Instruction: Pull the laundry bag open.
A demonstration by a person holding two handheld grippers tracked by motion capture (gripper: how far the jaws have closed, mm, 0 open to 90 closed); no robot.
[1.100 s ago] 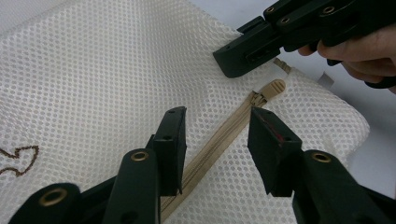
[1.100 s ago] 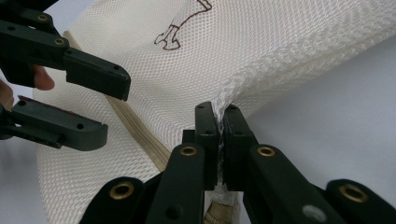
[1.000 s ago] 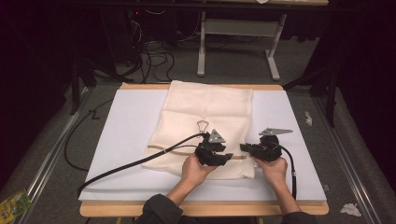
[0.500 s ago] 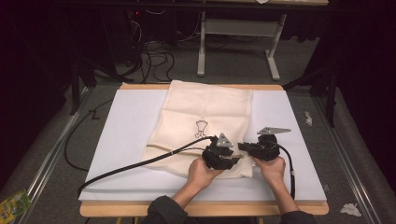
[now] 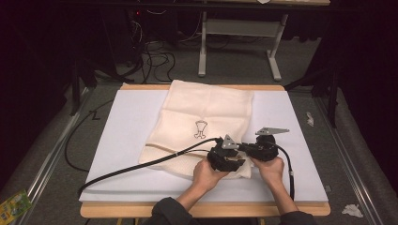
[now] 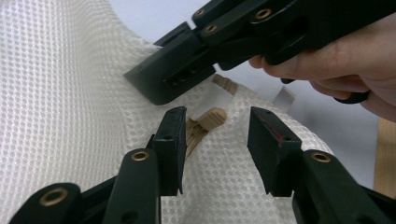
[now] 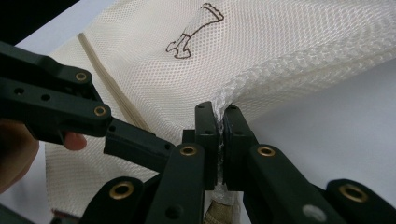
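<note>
Mesh laundry bag (image 5: 206, 126) lay flat mid-surface (image 5: 122, 140). My right gripper (image 7: 220, 140) clenched on bag's bunched near-right edge. My left gripper (image 6: 215, 135) just reopened, jaws released astride tan drawstring cord (image 6: 205, 122), not pinching.

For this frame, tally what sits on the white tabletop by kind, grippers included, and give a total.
Cream mesh bag: 1
Beige drawstring cord on the bag: 1
Black hand-held grippers: 2, left gripper with fingers open around the cord end, right gripper shut on the bag's edge
White table mat: 1
Total: 5
</note>
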